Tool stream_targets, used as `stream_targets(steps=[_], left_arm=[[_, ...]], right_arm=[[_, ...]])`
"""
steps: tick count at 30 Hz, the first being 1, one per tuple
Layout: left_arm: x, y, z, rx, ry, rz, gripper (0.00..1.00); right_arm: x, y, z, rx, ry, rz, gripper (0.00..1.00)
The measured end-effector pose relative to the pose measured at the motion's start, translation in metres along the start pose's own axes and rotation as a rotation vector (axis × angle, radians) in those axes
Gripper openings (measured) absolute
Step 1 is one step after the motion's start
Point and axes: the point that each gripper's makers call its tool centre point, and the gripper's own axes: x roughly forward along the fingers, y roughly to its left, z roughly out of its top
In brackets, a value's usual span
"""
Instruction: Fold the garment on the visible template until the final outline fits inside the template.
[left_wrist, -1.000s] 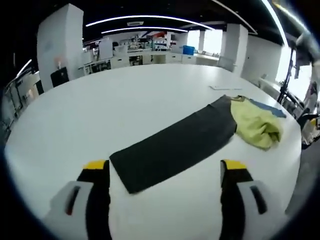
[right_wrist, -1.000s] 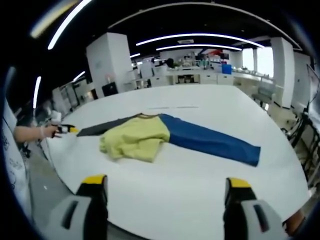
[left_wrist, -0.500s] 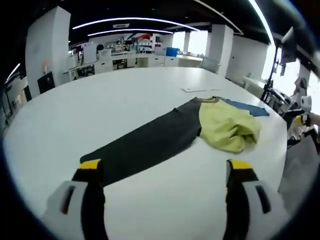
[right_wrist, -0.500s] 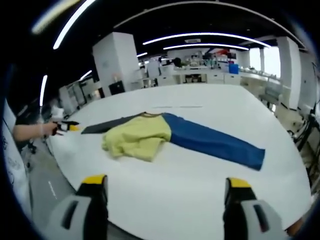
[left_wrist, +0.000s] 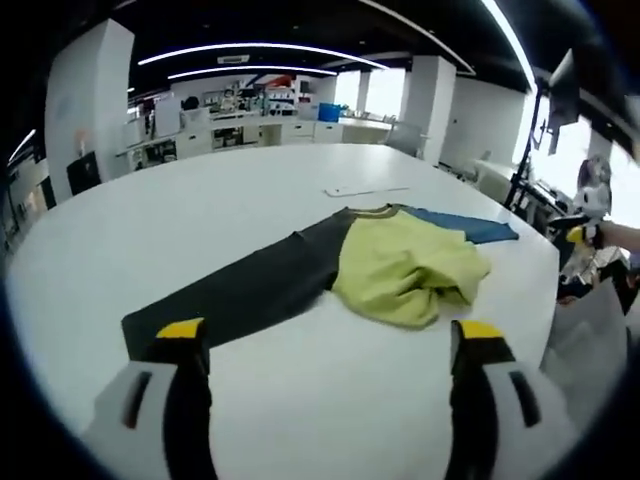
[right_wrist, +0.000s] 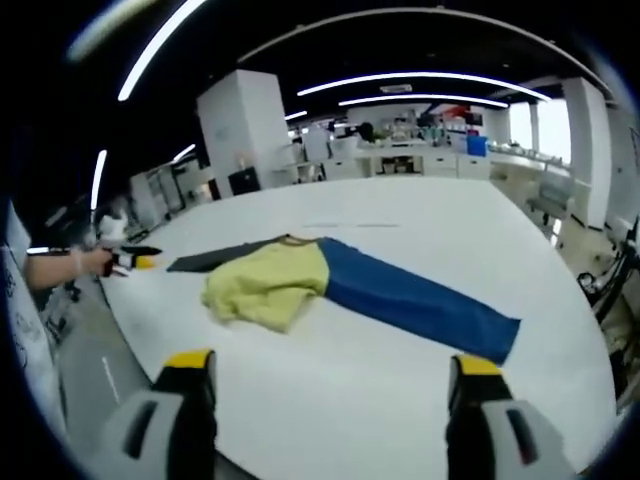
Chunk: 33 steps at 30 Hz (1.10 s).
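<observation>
Left gripper view: left gripper (left_wrist: 325, 345) jaws spread, nothing between. Garment (left_wrist: 400, 265) flat on white table (left_wrist: 200, 210), yellow body bunched mid-length; dark sleeve runs toward near-left jaw, blue sleeve toward far right.

Right gripper view: right gripper (right_wrist: 325, 375) jaws spread, empty. Garment (right_wrist: 265, 282) long axis crosses table (right_wrist: 420, 215); blue sleeve points right, dark sleeve left toward left gripper (right_wrist: 135, 260), its jaw state unclear here.

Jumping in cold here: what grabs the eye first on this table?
A three-coloured garment sprawls across the white table: a crumpled yellow-green middle, a dark sleeve stretching toward the left gripper, a blue sleeve toward the right gripper. Both grippers stand open, holding nothing.
</observation>
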Motion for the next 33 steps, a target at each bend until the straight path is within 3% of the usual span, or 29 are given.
stream_targets(steps=[5, 8, 10, 18, 26, 33], left_arm=[[0.002, -0.017, 0.007, -0.004, -0.02, -0.012, 0.98], [0.004, -0.034, 0.01, 0.043, -0.011, -0.029, 0.98], [0.007, -0.036, 0.013, 0.071, -0.012, -0.032, 0.97], [0.013, -0.075, 0.018, 0.143, -0.012, -0.052, 0.94], [0.012, -0.093, 0.018, 0.073, -0.068, -0.067, 0.93], [0.006, -0.098, 0.018, 0.073, -0.102, -0.062, 0.91]], right_arm=[[0.01, -0.006, 0.002, -0.026, 0.003, 0.032, 0.98], [0.015, -0.007, 0.006, -0.03, -0.003, 0.052, 0.98], [0.018, -0.006, 0.008, -0.069, 0.001, 0.07, 0.98], [0.032, 0.007, 0.023, -0.169, 0.0, 0.118, 0.98], [0.049, 0.019, 0.025, -0.221, 0.013, 0.149, 0.97], [0.065, 0.039, 0.028, -0.283, 0.03, 0.189, 0.94]])
